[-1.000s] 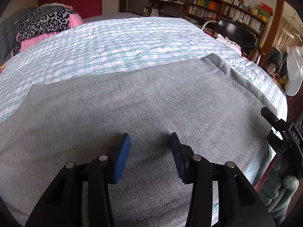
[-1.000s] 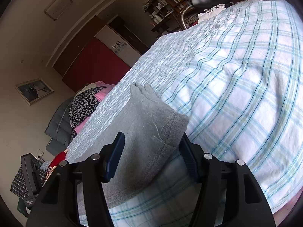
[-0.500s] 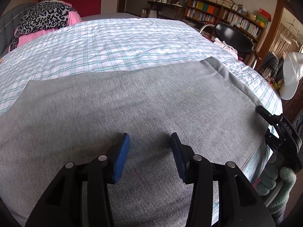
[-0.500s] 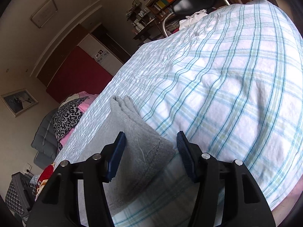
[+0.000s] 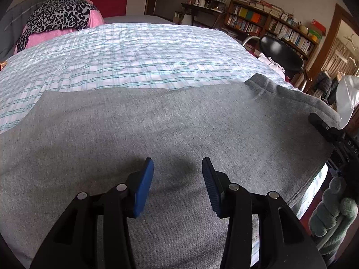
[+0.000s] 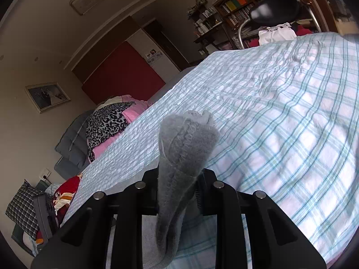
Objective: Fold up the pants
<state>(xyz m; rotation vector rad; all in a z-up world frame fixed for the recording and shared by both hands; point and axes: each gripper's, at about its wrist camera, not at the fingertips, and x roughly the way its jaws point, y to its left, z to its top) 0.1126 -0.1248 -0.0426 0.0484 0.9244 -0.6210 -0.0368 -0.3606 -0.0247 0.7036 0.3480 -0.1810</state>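
Plaid bed [image 5: 134,51] under grey pants [image 5: 157,123]; left tongs [image 5: 177,179] open above, right tongs [image 6: 177,192] closing on hem [image 6: 186,139].

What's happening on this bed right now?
A person is folding grey pants spread on a bed with a plaid sheet, using a hand-held gripper in each hand. The right hand-held gripper is closing on a bunched hem of the pants, lifted clear of the sheet, with the fabric between its jaws. The left hand-held gripper hovers open over the flat middle of the pants, holding nothing.
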